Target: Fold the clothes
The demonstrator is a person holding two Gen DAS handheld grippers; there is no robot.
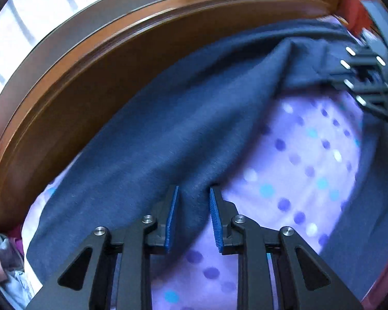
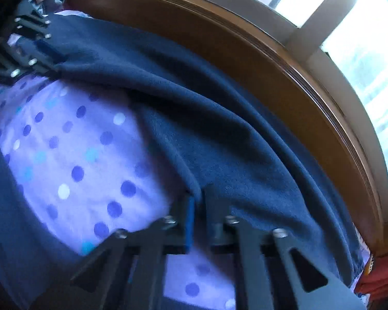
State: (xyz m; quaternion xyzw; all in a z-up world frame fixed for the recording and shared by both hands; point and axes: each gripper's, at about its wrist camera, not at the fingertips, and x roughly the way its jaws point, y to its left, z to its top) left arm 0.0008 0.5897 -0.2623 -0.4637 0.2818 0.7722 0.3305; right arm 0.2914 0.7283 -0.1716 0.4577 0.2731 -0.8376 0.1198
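Observation:
A dark blue garment (image 1: 168, 129) hangs stretched over a lilac dotted bedsheet (image 1: 297, 155), its far part near a wooden bed board. My left gripper (image 1: 193, 206) is shut on a bunched edge of it, blue pads (image 1: 172, 214) pressing the cloth. At the far right of the left wrist view, my right gripper (image 1: 359, 77) pinches the garment's other end. In the right wrist view the right gripper (image 2: 199, 206) is shut on the garment (image 2: 219, 129), and the left gripper (image 2: 31, 49) holds it at the upper left. More blue cloth lies on the sheet (image 2: 77, 155) nearer to me.
A curved brown wooden bed board (image 1: 90, 77) (image 2: 245, 51) runs behind the garment, with a bright window (image 1: 25, 13) (image 2: 362, 51) beyond. Red fabric (image 2: 372, 281) sits at one end of the bed, and pale crumpled clothes (image 1: 10, 271) at the other.

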